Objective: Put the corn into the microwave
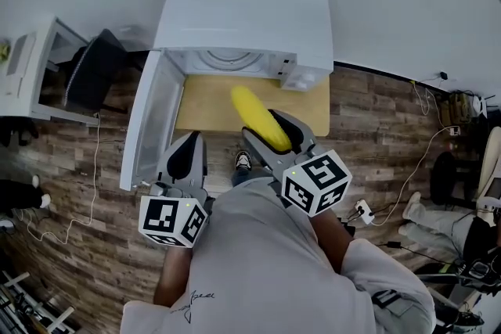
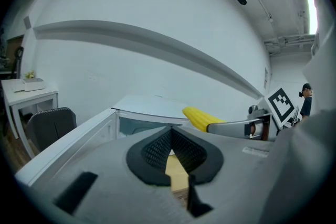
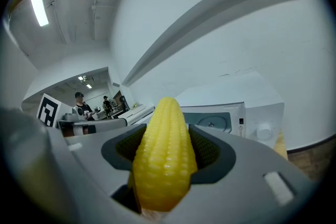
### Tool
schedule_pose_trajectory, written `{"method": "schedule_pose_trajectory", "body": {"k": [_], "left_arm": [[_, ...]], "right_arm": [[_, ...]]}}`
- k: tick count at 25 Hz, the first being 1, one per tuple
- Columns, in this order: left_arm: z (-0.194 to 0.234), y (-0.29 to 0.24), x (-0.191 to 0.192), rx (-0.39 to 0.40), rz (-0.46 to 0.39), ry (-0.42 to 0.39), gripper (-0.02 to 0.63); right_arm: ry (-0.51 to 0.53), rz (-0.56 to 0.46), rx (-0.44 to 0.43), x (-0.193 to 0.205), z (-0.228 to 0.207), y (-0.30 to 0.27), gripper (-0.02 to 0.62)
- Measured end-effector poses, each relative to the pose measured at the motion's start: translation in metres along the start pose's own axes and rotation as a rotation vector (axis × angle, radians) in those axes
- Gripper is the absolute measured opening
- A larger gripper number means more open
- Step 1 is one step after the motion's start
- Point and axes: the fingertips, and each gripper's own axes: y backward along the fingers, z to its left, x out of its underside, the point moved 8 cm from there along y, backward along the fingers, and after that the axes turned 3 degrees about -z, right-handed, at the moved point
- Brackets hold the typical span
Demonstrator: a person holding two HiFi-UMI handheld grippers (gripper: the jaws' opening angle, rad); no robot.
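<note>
A white wall backs a pale wooden table (image 1: 313,109). Above the table, the right gripper (image 1: 272,131) clamps the yellow corn (image 1: 258,117), its tip pointing ahead. Beside it the left gripper (image 1: 188,156) has its jaws together, empty. Just beyond stands the white microwave (image 1: 243,12), its door (image 1: 149,121) open.

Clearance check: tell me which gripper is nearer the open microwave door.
Left. The left gripper is just beside the door; the right gripper, holding the corn, is beyond the left one, farther off.

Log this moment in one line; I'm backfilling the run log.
right tongs: shut on corn | left tongs: shut, empty | microwave: door open, corn outside
</note>
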Motion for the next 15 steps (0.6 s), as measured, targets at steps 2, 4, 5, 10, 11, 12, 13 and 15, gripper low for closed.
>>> {"method": "schedule_pose_trajectory", "body": {"k": [2, 4, 5, 10, 11, 12, 13, 15], "left_arm": [[0.002, -0.008, -0.002, 0.002, 0.007, -0.005, -0.012], [0.002, -0.014, -0.005, 0.005, 0.013, -0.015, -0.012], [0.002, -0.018, -0.007, 0.008, 0.014, -0.02, -0.012], [0.01, -0.035, -0.017, 0.018, 0.012, -0.033, -0.012], [0.011, -0.038, -0.018, 0.019, 0.011, -0.031, -0.012], [0.013, -0.041, -0.018, 0.02, 0.01, -0.028, -0.012], [0.014, -0.043, -0.018, 0.02, 0.008, -0.023, -0.012], [0.015, -0.046, -0.016, 0.02, 0.007, -0.014, -0.012]], "right_arm": [[0.001, -0.002, -0.002, -0.002, -0.006, -0.006, 0.264], [0.005, -0.006, -0.004, -0.004, -0.01, -0.011, 0.264], [0.008, -0.009, -0.003, -0.006, -0.011, -0.013, 0.264], [0.018, -0.018, 0.013, -0.013, -0.022, -0.025, 0.264], [0.018, -0.019, 0.017, -0.014, -0.024, -0.027, 0.264], [0.019, -0.02, 0.02, -0.015, -0.026, -0.029, 0.264], [0.021, -0.02, 0.024, -0.016, -0.027, -0.03, 0.264], [0.024, -0.02, 0.032, -0.016, -0.03, -0.03, 0.264]]}}
